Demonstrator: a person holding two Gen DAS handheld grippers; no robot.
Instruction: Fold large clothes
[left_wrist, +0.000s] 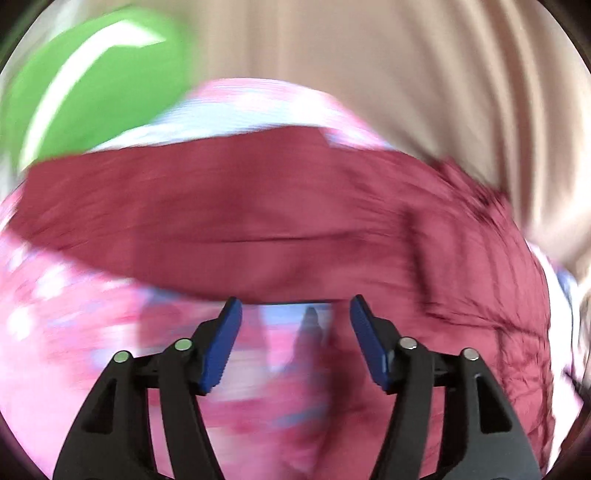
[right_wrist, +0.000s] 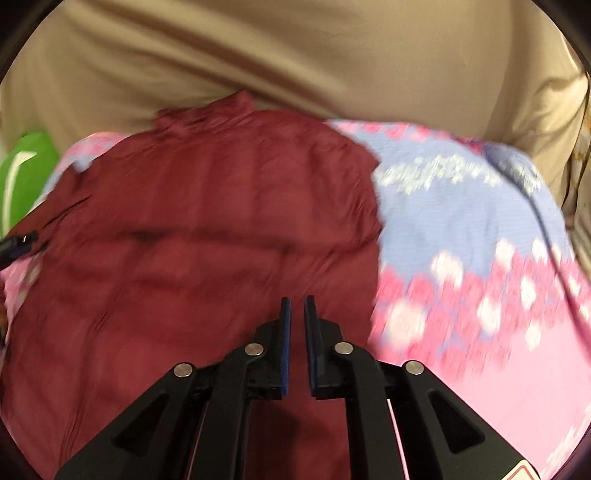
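A dark red garment lies spread on a pink and blue patterned bedcover. In the left wrist view my left gripper is open and empty, just short of the garment's near edge. In the right wrist view the garment fills the left and middle, and my right gripper hovers over its right part with its jaws nearly together and nothing between them. The tip of the left gripper shows at the garment's left edge. Both views are blurred by motion.
A tan curtain or sheet hangs behind the bed. A green object with white stripes sits at the far left, also in the right wrist view. The patterned bedcover extends to the right of the garment.
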